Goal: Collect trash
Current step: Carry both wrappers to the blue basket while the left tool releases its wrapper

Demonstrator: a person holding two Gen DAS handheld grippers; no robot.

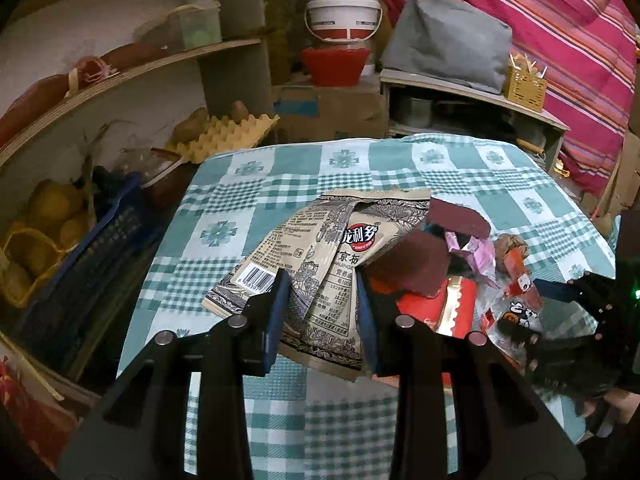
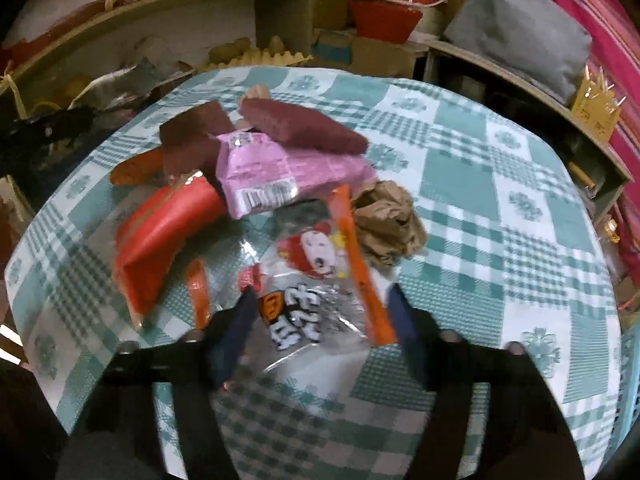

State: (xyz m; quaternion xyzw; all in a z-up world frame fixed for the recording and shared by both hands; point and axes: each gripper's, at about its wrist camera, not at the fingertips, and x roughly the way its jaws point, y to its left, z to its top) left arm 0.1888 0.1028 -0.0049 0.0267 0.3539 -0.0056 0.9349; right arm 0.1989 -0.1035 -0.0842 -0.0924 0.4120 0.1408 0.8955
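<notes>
My left gripper (image 1: 320,312) is clenched on the near edge of a beige printed snack bag (image 1: 320,248), light, crinkly and slick, best pinched at its flat seam. It lies left of the heap on the checked table (image 1: 500,184). My right gripper (image 2: 324,320) straddles a clear cartoon wrapper (image 2: 312,280), flimsy and slippery; whether its fingers (image 2: 236,328) press it I cannot tell.

A white bucket (image 1: 343,16) sits on a red basket (image 1: 335,65) far back. Left, potatoes lie on a yellow egg tray (image 1: 224,134).
</notes>
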